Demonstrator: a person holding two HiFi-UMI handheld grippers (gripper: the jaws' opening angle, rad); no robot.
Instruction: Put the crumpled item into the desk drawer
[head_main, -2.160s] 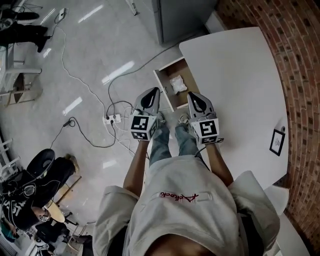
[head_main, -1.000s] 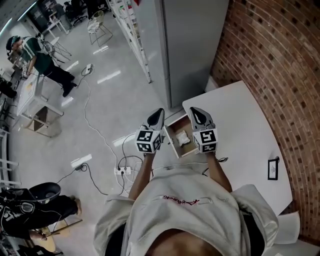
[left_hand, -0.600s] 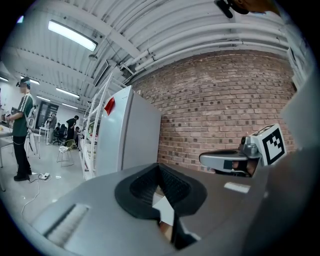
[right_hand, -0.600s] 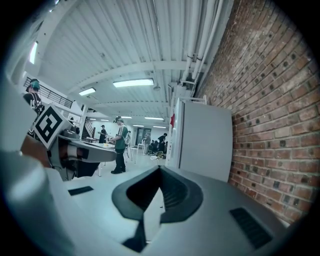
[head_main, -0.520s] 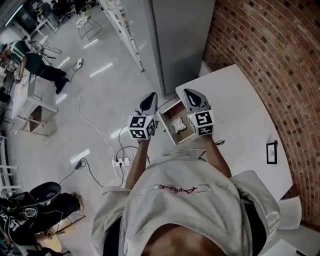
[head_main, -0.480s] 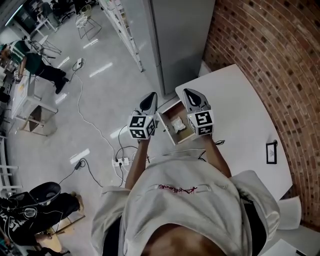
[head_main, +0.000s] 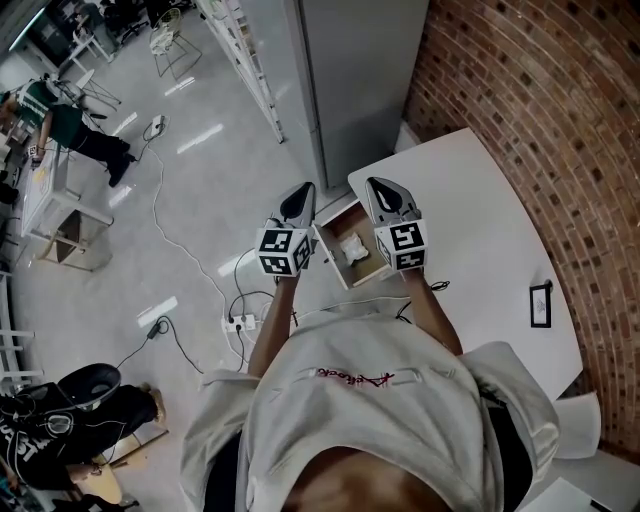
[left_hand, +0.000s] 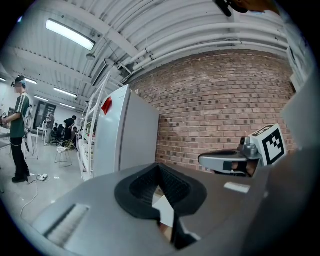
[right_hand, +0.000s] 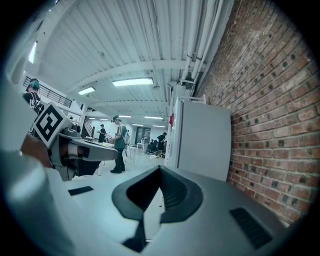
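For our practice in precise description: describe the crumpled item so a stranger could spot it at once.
Find the white desk beside the brick wall. An open drawer juts from its side near the grey cabinet. The crumpled item lies inside: a small white wad, alone on the drawer's brown floor.

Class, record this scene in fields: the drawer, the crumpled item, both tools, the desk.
drawer: open
crumpled item: white, lying inside the drawer
left tool: shut, holding nothing
right tool: shut, holding nothing
desk: white, beside a brick wall
task state: item already in the drawer, drawer not closed
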